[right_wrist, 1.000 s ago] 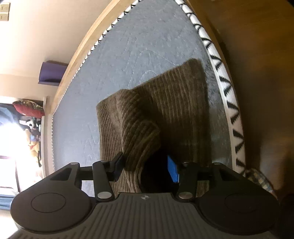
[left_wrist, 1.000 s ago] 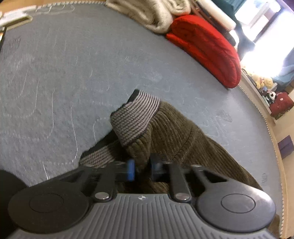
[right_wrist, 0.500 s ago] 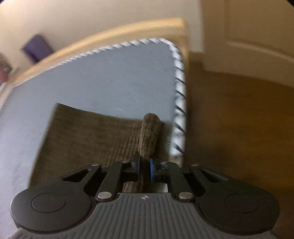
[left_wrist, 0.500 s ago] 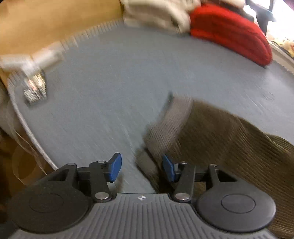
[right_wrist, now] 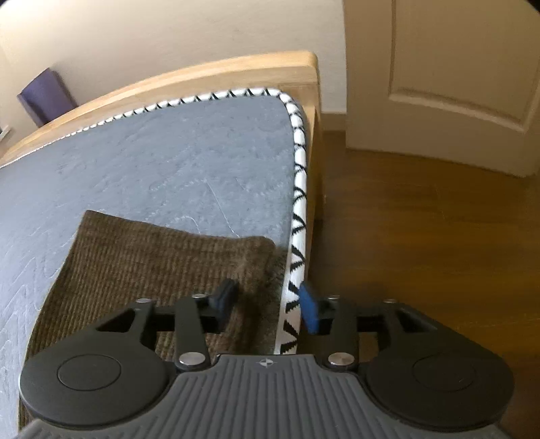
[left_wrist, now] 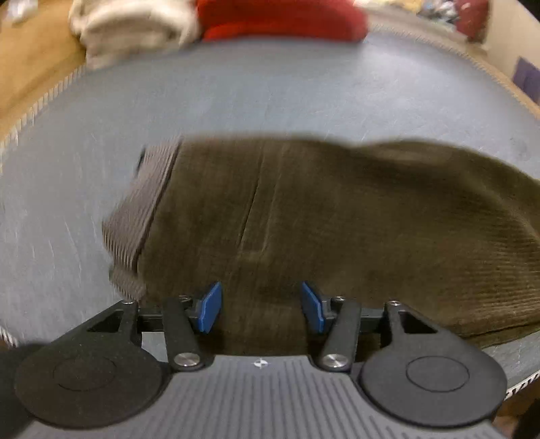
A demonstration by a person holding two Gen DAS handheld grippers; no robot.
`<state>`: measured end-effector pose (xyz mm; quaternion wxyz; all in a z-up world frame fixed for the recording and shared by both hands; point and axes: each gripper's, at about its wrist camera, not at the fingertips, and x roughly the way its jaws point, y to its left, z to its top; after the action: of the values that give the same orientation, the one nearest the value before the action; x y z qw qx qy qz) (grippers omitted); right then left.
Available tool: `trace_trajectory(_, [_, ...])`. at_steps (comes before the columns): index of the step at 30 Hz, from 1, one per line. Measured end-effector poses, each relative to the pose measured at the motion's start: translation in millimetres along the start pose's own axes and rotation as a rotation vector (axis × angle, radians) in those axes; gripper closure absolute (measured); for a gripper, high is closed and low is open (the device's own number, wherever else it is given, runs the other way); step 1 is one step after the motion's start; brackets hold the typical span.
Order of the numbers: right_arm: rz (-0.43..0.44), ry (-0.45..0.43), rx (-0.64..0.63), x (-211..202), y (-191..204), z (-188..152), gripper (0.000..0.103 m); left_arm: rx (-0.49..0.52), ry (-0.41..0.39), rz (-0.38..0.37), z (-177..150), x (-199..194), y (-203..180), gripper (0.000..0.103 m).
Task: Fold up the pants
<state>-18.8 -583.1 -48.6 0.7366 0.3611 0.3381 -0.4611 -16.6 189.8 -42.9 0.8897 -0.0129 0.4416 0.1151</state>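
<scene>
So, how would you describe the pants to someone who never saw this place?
On the grey mattress lies one flat brown corduroy garment, the pants. A grey striped waistband closes one end. The red and cream piles far behind are bulkier.

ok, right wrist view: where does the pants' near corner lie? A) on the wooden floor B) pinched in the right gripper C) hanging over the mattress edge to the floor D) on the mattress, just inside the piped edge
D: the pants lie flat on the mattress, the corner stopping just short of the piped edge; the right gripper has just been opening and holds nothing.
</scene>
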Motion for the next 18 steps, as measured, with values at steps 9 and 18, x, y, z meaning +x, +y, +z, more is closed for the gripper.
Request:
trace_trajectory(9, [0.066,0.059,-0.034,11.8,10.5,-7.2,0.061,0.149,0.034,-0.119,-14.9,22.2,-36.4,0.032])
trace_trajectory(18, [0.139,0.015,-0.010,-5.6,9.0,-2.4,0.094,0.130,0.034,-0.138,-18.9,20.1,-36.1,0.031])
